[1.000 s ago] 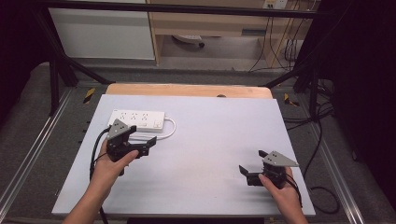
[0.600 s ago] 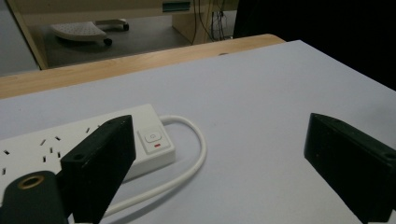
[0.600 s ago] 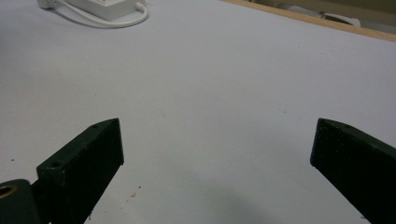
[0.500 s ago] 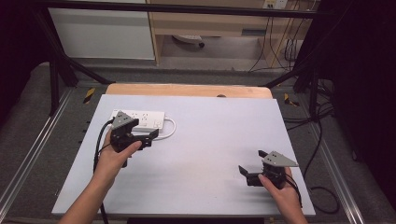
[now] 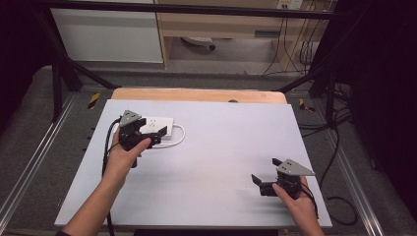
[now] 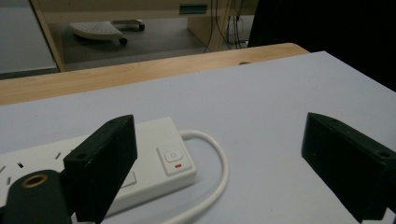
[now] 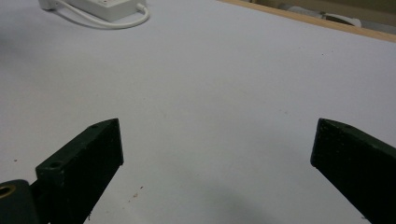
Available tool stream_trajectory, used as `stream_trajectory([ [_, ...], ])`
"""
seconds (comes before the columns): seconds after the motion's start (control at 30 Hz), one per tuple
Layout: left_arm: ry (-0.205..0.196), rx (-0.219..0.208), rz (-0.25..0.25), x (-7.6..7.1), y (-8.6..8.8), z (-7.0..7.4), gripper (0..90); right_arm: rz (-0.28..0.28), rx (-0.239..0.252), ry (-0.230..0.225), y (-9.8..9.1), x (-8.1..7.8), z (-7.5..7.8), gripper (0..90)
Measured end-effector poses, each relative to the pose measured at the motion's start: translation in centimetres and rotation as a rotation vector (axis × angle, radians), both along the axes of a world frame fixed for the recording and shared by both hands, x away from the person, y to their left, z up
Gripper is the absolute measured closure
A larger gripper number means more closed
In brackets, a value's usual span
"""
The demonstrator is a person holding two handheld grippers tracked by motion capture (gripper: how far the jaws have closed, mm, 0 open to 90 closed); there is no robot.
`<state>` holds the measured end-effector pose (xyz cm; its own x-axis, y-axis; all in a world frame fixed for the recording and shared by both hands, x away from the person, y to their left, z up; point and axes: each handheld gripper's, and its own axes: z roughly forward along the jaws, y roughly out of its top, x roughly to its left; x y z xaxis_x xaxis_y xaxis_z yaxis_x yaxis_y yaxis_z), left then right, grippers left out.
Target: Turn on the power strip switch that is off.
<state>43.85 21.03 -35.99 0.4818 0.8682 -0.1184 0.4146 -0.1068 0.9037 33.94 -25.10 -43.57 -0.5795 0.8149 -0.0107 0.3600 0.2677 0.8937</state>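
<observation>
Two grippers, one power strip, one table.

Left gripper [image 5: 147, 133]: upper left of the high view, held in the person's left hand [image 5: 123, 155], over the near end of the strip. Jaws wide apart, holding nothing. In the left gripper view one jaw stands at lower left in front of the strip's body, the other at lower right over bare table; the strip's end with the switch and the cord loop lie between them. Whether a jaw touches the strip cannot be told.

Right gripper [image 5: 264, 181]: lower right of the high view, in the right hand [image 5: 300, 204], low over the table and well apart from the strip. Jaws wide apart, holding nothing. In the right gripper view, bare table lies between them.

Power strip [image 5: 162, 128]: white, lying flat at upper left of the table in the high view, partly covered by the left gripper. In the left gripper view it sits at lower left [image 6: 159, 158], showing a square switch [image 6: 173, 157] with a small red mark, and socket slots at the far left edge. In the right gripper view it shows at the top left edge [image 7: 112, 7].

Cord [image 5: 181, 135]: white, leaving the strip's end and curling in a loop on the table just beside it.

Table [image 5: 221, 147]: pale top, with a wooden edge along the far side.
</observation>
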Motion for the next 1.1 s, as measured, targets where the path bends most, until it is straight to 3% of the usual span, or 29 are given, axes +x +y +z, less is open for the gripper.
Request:
stream_trajectory([
  [0.23, -0.012, 0.002, 0.019, 0.9, -0.3, 0.0, 11.0, 0.004, -0.001, 0.000, 0.0, 0.0, 0.0, 2.9],
  [0.87, 0.014, 0.018, 0.068, 2.5, -0.9, -0.4, 11.2, 0.005, 0.002, 0.003, -0.1, -0.1, 0.1, 2.6],
  [1.1, 0.021, 0.029, 0.082, 2.8, -1.0, -0.8, 18.7, 0.007, 0.000, 0.002, 0.0, -0.1, 0.1, 2.6],
])
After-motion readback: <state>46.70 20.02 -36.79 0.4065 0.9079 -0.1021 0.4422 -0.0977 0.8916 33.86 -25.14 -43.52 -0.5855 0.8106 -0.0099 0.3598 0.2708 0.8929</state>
